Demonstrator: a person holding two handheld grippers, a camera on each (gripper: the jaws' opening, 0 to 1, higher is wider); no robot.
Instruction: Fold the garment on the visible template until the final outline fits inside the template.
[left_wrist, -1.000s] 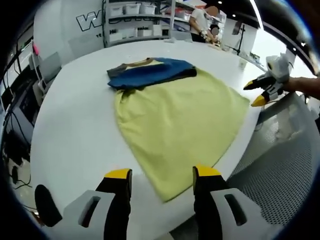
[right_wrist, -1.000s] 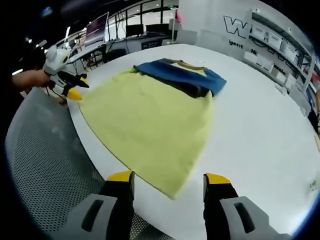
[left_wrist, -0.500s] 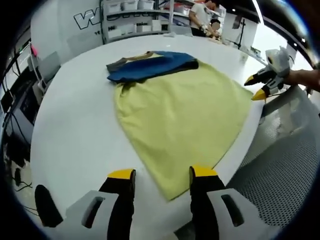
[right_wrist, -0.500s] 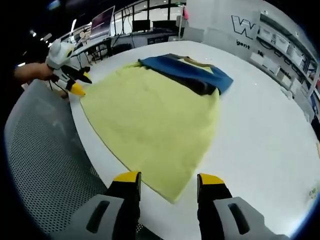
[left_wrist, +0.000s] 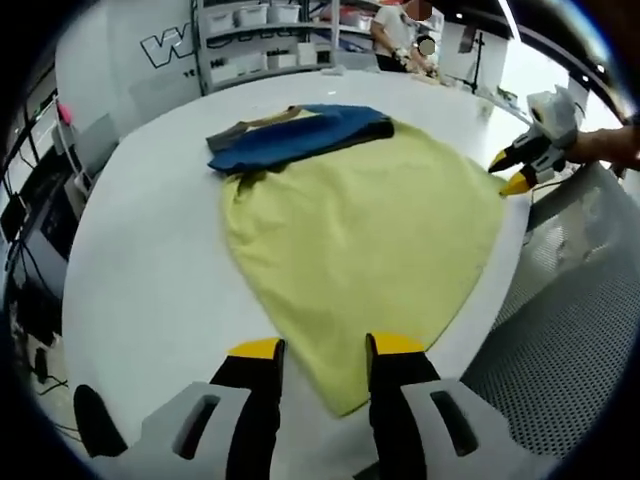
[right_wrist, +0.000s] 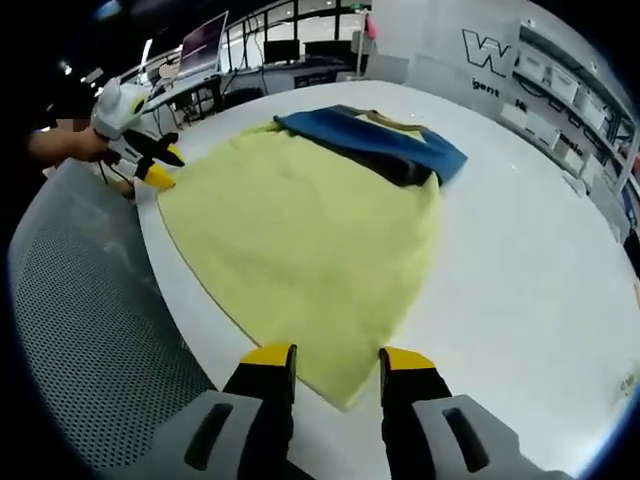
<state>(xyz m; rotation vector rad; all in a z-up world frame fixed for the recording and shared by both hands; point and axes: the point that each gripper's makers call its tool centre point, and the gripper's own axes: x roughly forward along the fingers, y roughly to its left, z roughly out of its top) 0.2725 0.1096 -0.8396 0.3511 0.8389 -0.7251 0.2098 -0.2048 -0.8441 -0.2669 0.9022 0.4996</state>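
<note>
left gripper view: white table (left_wrist: 140, 260) w/ yellow garment (left_wrist: 360, 240) spread flat at centre, one hem corner pointing to 6 o'clock. blue/grey folded part (left_wrist: 300, 135) lies across its far end at 12. left gripper (left_wrist: 322, 350) at 6, jaws apart either side of that near corner, not clamped on cloth. right gripper (left_wrist: 520, 172) at 2 o'clock by the other hem corner at table edge; can't tell if touching.

right gripper view: left gripper (right_wrist: 152, 168) at 10 o'clock by garment (right_wrist: 310, 240) corner. right gripper (right_wrist: 338, 358) at 6, jaws apart, straddling near corner. blue/grey part (right_wrist: 385, 145) at 12-1. perforated floor (right_wrist: 90, 330) at 8.
</note>
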